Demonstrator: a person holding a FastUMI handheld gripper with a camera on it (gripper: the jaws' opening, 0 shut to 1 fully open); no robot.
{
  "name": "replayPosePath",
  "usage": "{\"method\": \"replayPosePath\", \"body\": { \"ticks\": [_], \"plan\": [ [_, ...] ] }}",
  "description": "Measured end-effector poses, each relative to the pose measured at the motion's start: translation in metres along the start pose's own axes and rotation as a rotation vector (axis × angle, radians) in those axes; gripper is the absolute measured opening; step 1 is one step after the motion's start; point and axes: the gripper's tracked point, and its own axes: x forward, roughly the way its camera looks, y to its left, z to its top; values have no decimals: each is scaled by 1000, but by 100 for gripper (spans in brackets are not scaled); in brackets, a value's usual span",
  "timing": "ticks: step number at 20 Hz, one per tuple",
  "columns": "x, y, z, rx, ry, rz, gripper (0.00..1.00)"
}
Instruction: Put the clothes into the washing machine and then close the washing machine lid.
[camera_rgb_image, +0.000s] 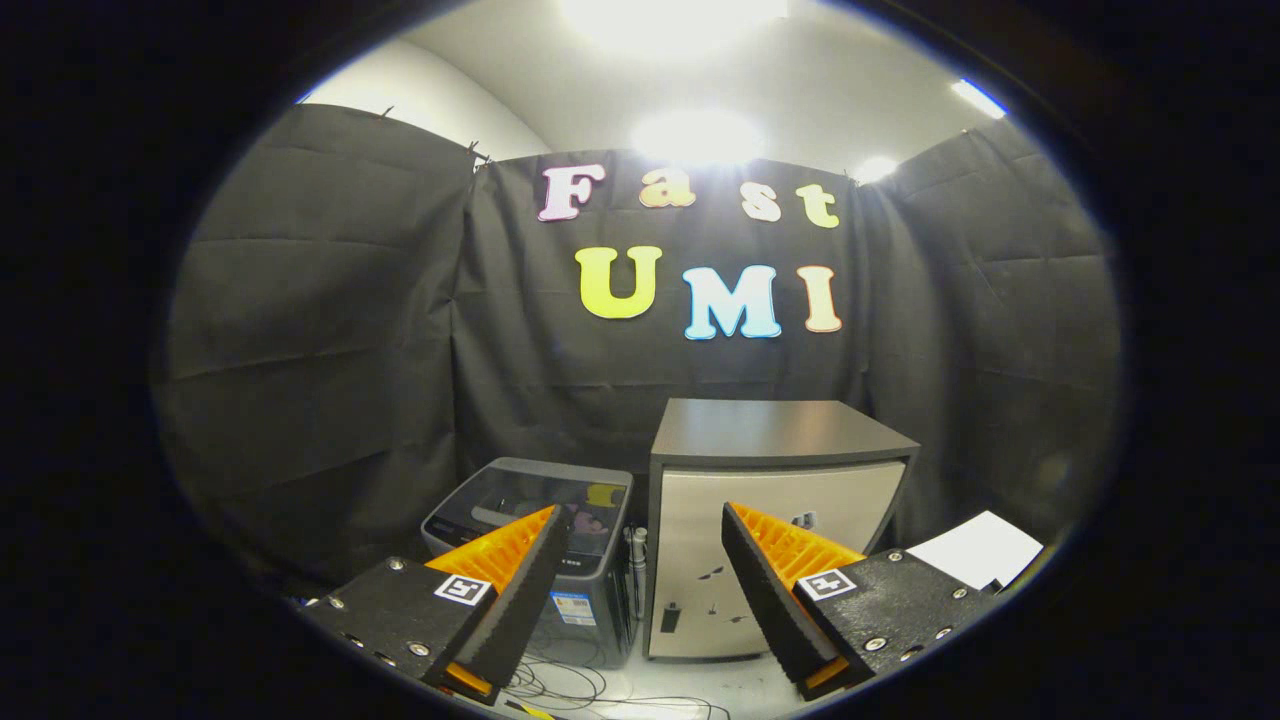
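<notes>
The gripper (640, 570) is spread wide with nothing between its fingers, held up and well back from the work. Beyond its left finger sits the washing machine (535, 545), a low grey box with a dark, see-through lid (530, 500) that appears to lie flat and shut. Through that lid some yellow and pinkish shapes show, which may be clothes already inside, though the view is too small to be sure. Just beside the machine, beyond the right finger, stands a cabinet (775, 480) with a dark top and pale front. A white sheet (975, 550) lies off beyond the right finger, and loose cables (570, 690) trail on the floor below. No loose garment is visible, so the task looks either barely begun or nearly finished.
</notes>
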Motion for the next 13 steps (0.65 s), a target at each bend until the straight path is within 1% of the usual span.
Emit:
{"method": "replayPosePath", "body": {
  "ticks": [5, 8, 13],
  "plan": [
    [-30, -19, 4, 9, 2, -12, 96],
    [-34, -21, 5, 23, -11, -22, 96],
    [-37, -14, 6, 8, -12, -28, 96]
  ]
}}
